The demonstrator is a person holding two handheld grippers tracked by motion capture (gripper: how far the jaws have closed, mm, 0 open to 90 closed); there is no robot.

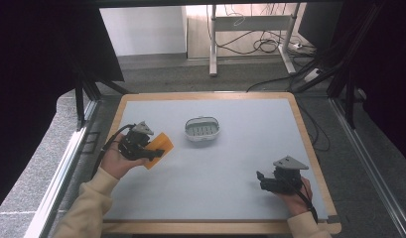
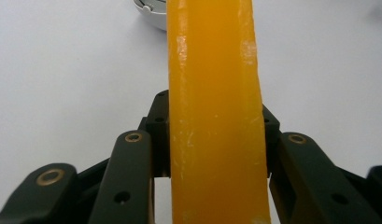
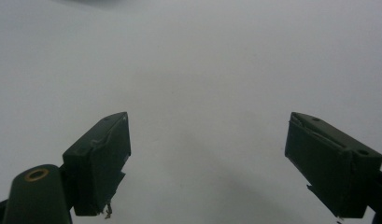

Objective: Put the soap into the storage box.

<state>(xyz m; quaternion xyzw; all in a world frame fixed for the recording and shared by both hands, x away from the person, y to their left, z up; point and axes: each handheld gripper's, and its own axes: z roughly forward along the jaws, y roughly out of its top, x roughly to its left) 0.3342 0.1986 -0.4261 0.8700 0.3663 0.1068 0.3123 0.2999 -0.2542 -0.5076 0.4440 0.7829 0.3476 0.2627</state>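
Observation:
An orange slab [image 1: 159,148], flat and rectangular, sits clamped in my left gripper [image 1: 150,151] at the left of the table. In the left gripper view the slab [image 2: 214,112] stands edge-on between the two black jaws, which press on both its faces. A small white oval dish [image 1: 202,129] with a ribbed insert rests on the mat to the right of the slab and farther back; its rim [image 2: 149,11] peeks in beyond the slab. Near the table's front right corner my right gripper [image 1: 261,179] is open, its jaws [image 3: 207,158] wide apart over bare mat.
The grey mat [image 1: 210,163] lies on a wooden table [image 1: 309,144] with a raised edge all round. Beyond the far edge are a floor, desk legs and loose cables [image 1: 260,44]. Dark frames stand at both sides.

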